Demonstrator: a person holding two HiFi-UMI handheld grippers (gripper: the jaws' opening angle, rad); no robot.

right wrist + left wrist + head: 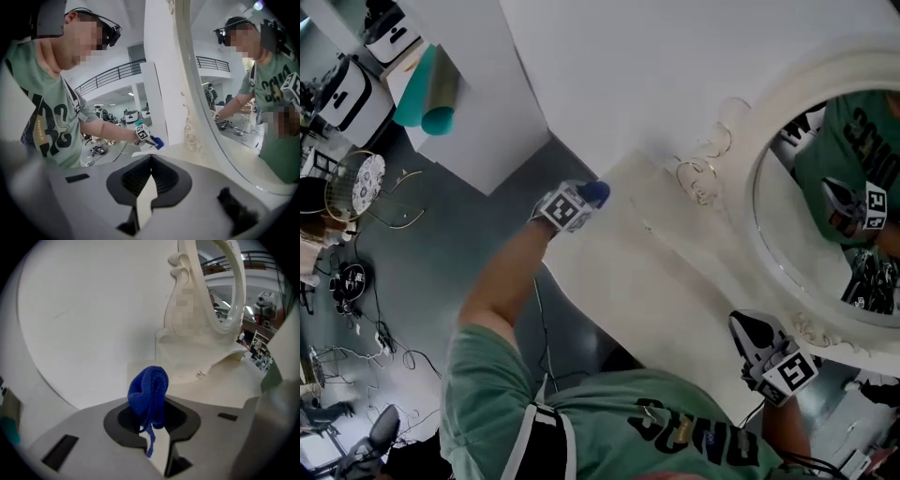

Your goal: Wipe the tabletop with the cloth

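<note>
Pinching a bunched blue cloth (149, 392) between the jaws of the left hand-held gripper (151, 426), with the wad bulging out past the jaw tips and a loose strand trailing down between them. Holding that cloth at the left edge of the cream counter (675, 281), close to the back corner where the white wall (656, 66) is meeting it. Not showing clearly whether the cloth is pressing on the counter or hanging just above it. Reaching out to that edge with a bare forearm (502, 281) coming from a green T-shirt (609, 422). Holding the right hand-held gripper (748, 328) at the counter's right end, well apart from the cloth and just beside the foot of the ornate cream mirror frame (766, 127), its jaws pressing together with nothing between them. Looking from that right hand-held gripper across the counter toward the left one, with the blue cloth showing at its tip. Reflecting the green shirt and a marker cube in the oval mirror glass (825, 187).
</note>
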